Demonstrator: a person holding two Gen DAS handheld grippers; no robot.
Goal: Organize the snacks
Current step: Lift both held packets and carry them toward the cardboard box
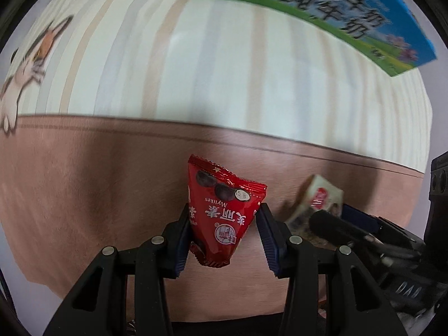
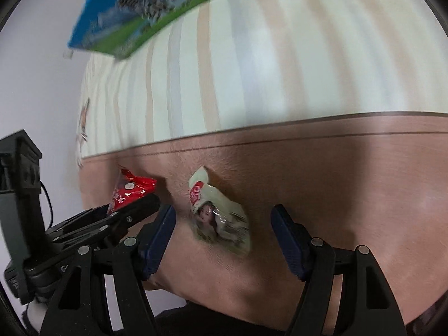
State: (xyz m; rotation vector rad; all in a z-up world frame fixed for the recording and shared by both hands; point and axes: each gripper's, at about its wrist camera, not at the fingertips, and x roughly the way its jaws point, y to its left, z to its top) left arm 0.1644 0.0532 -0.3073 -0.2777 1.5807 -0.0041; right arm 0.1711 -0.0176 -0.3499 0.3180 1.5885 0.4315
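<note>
left tongs (image 1: pixel 224 221): my jaws sit against both sides of the red pack (image 1: pixel 222 210), narrow gap, pack pinched low on its body; i judge it held, though the grip looks light.
right tongs (image 2: pixel 222 235): spread wide, holding nothing; the pale pack (image 2: pixel 218 215) lies between the fingers, touching neither.
landmark: brown band (image 1: pixel 84 196) of the cloth; both packs are on it, pale pack just right of the red one.
box (image 1: pixel 322 8): far past the band, on the striped part.
red pack axis: long axis runs away from me toward the stripes, crimped end far, print upside down to me.
pale pack axis: tilted, top end far-left, bottom near-right.
risk: slick foil could slide out of my left grip if i lift fast.
risk: closing right as is may catch only a crinkled edge, since the pack lies skewed to the fingers.
risk: the two tongs are close; they could knock together.
</note>
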